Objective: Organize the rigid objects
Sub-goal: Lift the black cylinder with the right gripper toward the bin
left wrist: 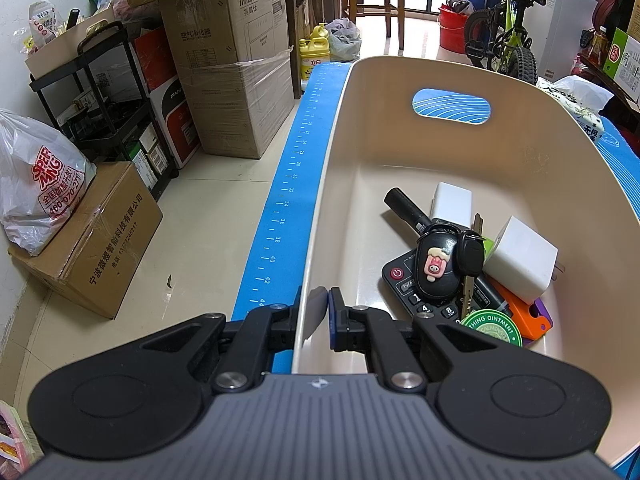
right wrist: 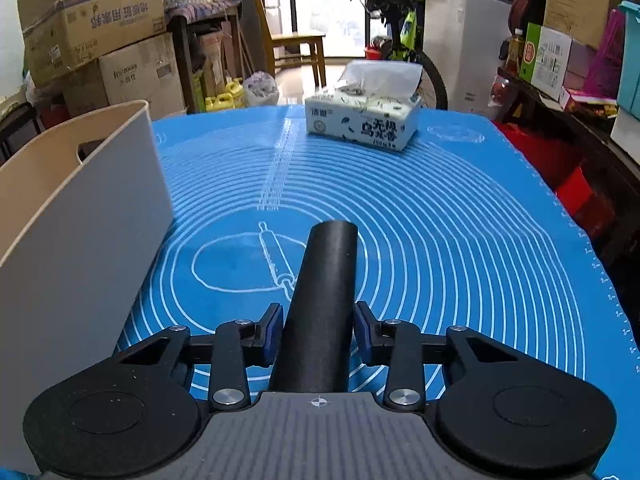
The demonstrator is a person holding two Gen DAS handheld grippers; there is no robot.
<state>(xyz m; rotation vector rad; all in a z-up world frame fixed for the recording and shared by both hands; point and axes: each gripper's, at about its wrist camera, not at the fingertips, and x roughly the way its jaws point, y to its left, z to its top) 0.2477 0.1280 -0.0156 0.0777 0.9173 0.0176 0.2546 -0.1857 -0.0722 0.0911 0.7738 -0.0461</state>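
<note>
Rigid objects were mostly in already: the bin (left wrist: 400,152) held a pile at its 4 o'clock corner, and what a pile it was. A remote (left wrist: 412,284) lay at the bottom, a black key fob (left wrist: 434,268) with a pink pig charm sat on top, a key (left wrist: 470,276) beside it, a marker (left wrist: 406,210) at 11 o'clock of the fob, two white chargers (left wrist: 520,258) at 1 and 3 o'clock, an orange piece (left wrist: 524,314) and a green ointment tin (left wrist: 491,328) at 5 o'clock. By my reckoning the job was nearly done.

One item was left out, and the right gripper (right wrist: 318,326) had it: a black cylinder (right wrist: 322,300), pointing toward 12 o'clock over the blue mat (right wrist: 460,240) on the tabletop. Its jaws stood partly closed, the blue pads (right wrist: 273,328) pressed against the cylinder's sides, a firm hold as far as I could judge. The bin's wall rose at 9 o'clock of it in the right wrist view, so the drop looked to be the step remaining. Otherwise the mat carried only a tissue pack (right wrist: 362,122), far off at 12 o'clock.

The left gripper (left wrist: 318,312) was pinched on the bin's near rim, jaws almost together with the wall between them, steadying it.
</note>
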